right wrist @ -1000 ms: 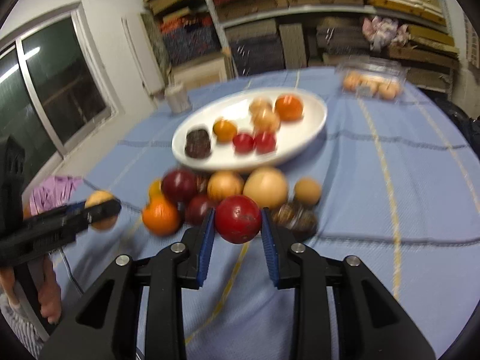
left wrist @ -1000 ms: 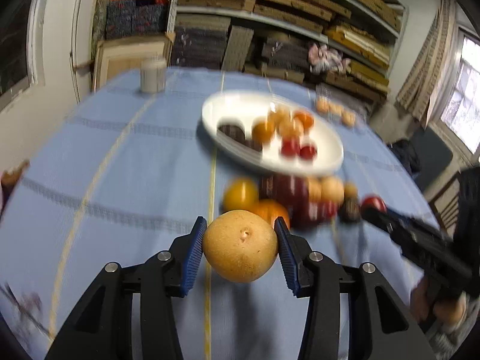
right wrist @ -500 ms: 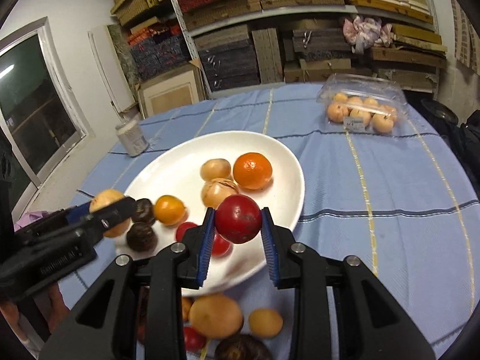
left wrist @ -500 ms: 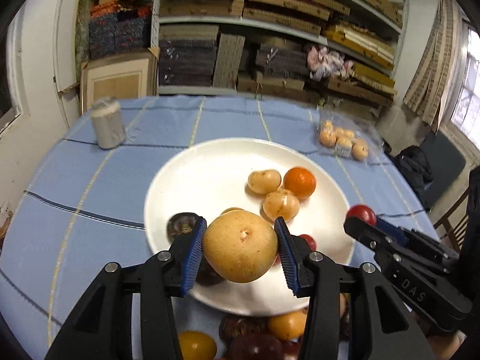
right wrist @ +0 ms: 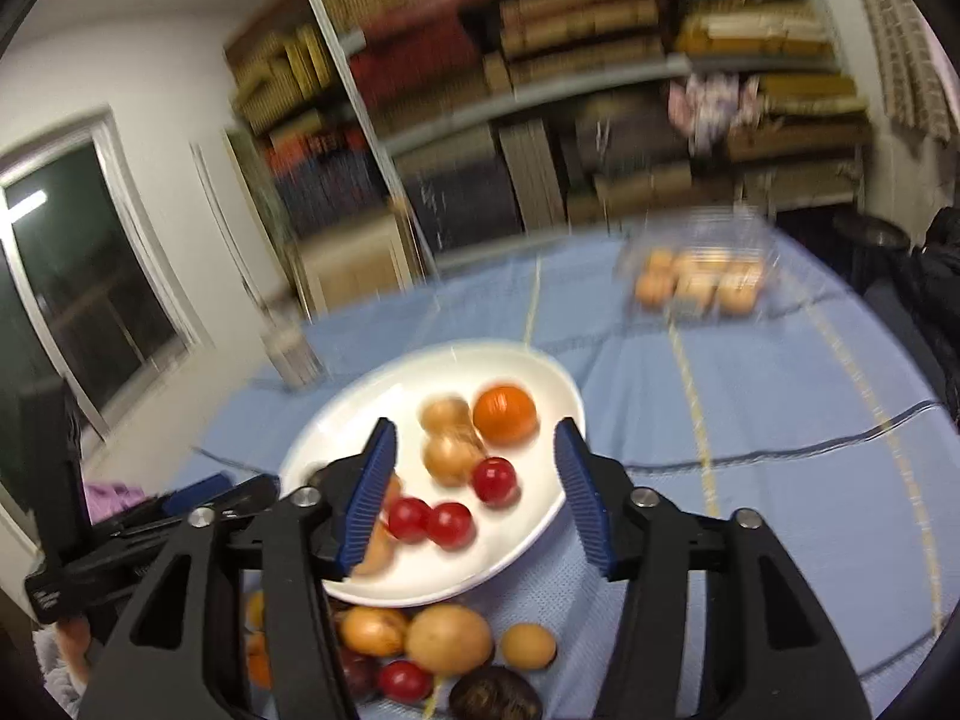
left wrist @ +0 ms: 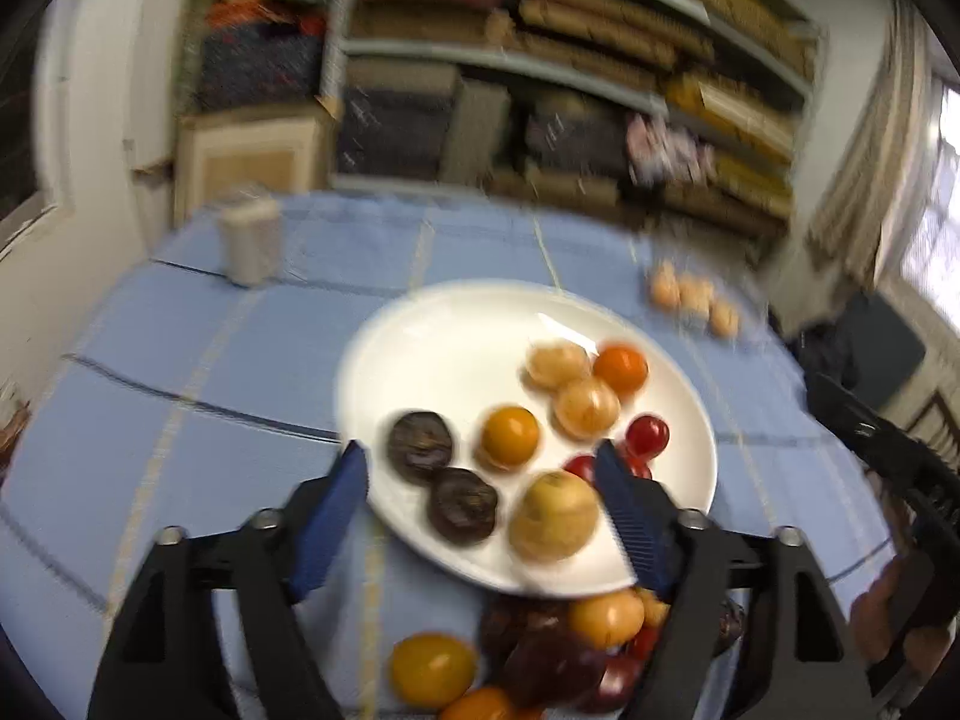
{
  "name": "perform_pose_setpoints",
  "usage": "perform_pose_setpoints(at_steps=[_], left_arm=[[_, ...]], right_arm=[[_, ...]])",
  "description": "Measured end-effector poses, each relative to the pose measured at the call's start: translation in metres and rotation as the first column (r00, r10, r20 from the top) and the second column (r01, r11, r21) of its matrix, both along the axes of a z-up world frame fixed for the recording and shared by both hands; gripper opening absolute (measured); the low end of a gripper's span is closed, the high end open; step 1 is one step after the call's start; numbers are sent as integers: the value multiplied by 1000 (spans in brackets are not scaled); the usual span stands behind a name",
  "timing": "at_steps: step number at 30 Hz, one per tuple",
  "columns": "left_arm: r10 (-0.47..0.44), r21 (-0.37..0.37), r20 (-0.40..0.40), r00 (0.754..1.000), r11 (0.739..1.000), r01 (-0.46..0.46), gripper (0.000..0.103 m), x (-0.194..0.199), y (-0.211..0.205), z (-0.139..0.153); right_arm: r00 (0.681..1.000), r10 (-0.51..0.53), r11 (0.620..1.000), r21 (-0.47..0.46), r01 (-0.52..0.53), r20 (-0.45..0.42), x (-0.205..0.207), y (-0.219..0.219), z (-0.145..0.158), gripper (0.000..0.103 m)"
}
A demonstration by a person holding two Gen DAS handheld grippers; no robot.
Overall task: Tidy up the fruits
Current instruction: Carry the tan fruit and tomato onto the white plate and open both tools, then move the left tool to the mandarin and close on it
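**Both tongs spread wide over the fruit plate**

Hovering above the white plate (left wrist: 444, 330), the left gripper (left wrist: 483, 495) has its blue pads splayed wide and grips nothing; the tan pear-like fruit (left wrist: 555, 516) lies on the plate's near edge between them, close to the right-hand pad. The right gripper (right wrist: 477, 495) is likewise spread apart and bare, with three small red fruits (right wrist: 447, 522) lying on the plate beneath the gap.

On the plate too are two dark wrinkled fruits (left wrist: 441, 471), a yellow-orange one (left wrist: 510, 435), two pale tan ones (left wrist: 573, 387) and an orange (right wrist: 504, 414) towards the far side. On the near side of the plate, a loose heap of fruit (right wrist: 447, 639) sits on the cloth: tan, yellow, red and dark pieces bunched together, partly hidden behind the gripper arms.

Further off, a clear plastic box of pale round fruits (right wrist: 696, 285) sits near the table's far right, and a small pale container (left wrist: 249, 240) stands at the far left. The table wears a light blue cloth (left wrist: 180, 360) crossed with yellow and dark lines. Behind it, shelves (left wrist: 540, 78) are crammed with folded fabrics, and a dark window (right wrist: 78, 276) sits in the wall on the left. Much of this is motion-blurred.
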State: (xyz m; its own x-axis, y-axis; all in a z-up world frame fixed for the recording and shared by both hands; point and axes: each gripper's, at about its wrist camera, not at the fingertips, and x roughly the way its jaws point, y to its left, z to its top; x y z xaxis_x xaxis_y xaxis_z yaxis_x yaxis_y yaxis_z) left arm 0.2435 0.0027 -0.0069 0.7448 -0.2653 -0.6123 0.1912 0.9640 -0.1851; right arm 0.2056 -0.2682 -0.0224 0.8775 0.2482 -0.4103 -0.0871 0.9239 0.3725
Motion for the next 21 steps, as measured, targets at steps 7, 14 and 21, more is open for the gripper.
perform_pose_setpoints(at_steps=[7, 14, 21], left_arm=[[91, -78, -44, 995, 993, -94, 96, -67, 56, -29], [-3, 181, 25, 1000, 983, -1, 96, -104, 12, -47], [-62, 293, 11, 998, 955, 56, 96, -99, -16, -63]], right_arm=[[994, -103, 994, 28, 104, -44, -53, -9, -38, 89], [986, -160, 982, 95, 164, -49, -67, -24, -48, 96], [980, -140, 958, 230, 170, -141, -63, -44, -64, 96]])
